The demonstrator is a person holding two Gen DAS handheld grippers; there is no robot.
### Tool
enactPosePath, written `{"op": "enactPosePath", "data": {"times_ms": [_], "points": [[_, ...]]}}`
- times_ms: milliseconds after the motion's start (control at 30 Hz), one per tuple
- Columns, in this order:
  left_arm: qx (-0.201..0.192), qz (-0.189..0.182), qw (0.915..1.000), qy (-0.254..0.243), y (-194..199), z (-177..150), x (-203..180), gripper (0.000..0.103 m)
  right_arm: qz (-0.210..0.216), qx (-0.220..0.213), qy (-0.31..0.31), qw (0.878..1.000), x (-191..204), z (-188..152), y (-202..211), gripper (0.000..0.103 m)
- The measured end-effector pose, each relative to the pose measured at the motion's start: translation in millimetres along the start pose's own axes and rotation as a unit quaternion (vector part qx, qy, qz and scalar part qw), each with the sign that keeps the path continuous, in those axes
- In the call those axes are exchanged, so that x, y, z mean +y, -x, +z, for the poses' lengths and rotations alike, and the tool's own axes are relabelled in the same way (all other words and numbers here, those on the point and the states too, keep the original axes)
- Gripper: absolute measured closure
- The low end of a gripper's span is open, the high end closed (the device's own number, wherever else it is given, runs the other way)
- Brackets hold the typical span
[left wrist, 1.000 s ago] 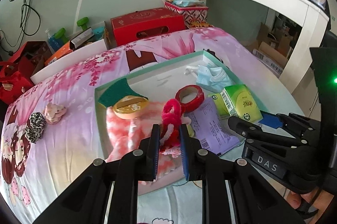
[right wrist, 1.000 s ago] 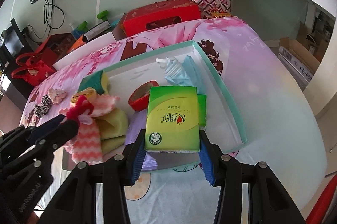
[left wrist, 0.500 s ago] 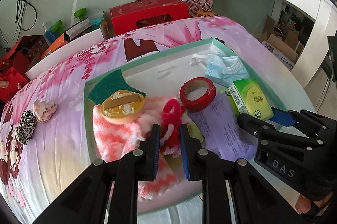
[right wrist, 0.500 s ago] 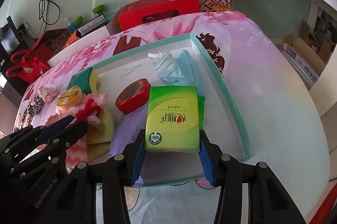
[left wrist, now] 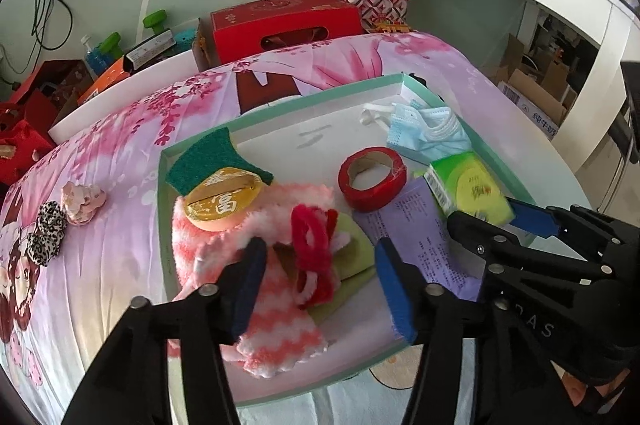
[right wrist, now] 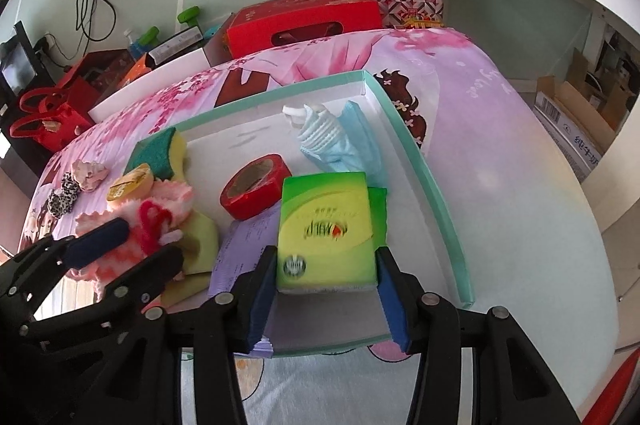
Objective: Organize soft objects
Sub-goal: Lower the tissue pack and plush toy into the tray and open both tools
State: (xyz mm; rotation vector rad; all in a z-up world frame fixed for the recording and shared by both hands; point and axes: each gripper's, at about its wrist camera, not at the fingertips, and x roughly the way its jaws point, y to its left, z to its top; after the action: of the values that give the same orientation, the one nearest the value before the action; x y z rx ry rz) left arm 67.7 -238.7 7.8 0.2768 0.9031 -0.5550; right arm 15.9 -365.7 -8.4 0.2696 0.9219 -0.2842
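A: Starting at the left, two things lie outside the box on the pink flowered bedspread [left wrist: 120, 161]: a leopard-print fabric scrunchie [left wrist: 46, 231] and a pale pink one [left wrist: 82, 199] just beside it

B: And inside the shallow mint-rimmed cardboard box [left wrist: 400, 79]?

A: The left gripper [left wrist: 318, 267] has just spread its jaws, letting go of the red fuzzy chenille loop [left wrist: 314, 257], which now lies between the pads on the pink-and-white striped fleece cloth [left wrist: 280, 321]. I'd say it could snag on a pad as the gripper lifts and come out again

B: Further right?

A: A red roll of tape [right wrist: 256, 191], then the right gripper [right wrist: 326, 291] clenched on the green soft tissue pack [right wrist: 326, 225], held over the box's near right part above a lilac printed sheet [right wrist: 244, 249]

B: Risk there?

A: The pack is squashy; a slack squeeze may let it slip, and dropped from here it might land on the light blue face masks [right wrist: 348, 141] or tip over the rim
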Motion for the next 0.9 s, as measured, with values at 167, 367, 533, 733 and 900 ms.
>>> {"op": "enactPosePath", "data": {"times_ms": [167,367,533,733,900], "points": [[-0.007,0.002,0.9999,0.011,10,0,5,0.035,-0.001,-0.007,0.001,1.0,1,1,8,0.046],[-0.025,0.004,0.9995,0.019,29,1,8,0.03,-0.005,-0.011,0.004,1.0,3,1,20,0.044],[-0.042,0.005,0.9987,0.026,48,2,12,0.03,-0.005,-0.012,0.01,1.0,8,0,28,0.044],[-0.056,0.009,0.9977,0.037,66,1,21,0.023,-0.011,-0.009,0.017,1.0,15,-2,35,0.04],[-0.061,0.014,0.9961,0.062,75,-3,37,0.019,-0.013,-0.004,0.016,1.0,22,-9,40,0.028]]}}
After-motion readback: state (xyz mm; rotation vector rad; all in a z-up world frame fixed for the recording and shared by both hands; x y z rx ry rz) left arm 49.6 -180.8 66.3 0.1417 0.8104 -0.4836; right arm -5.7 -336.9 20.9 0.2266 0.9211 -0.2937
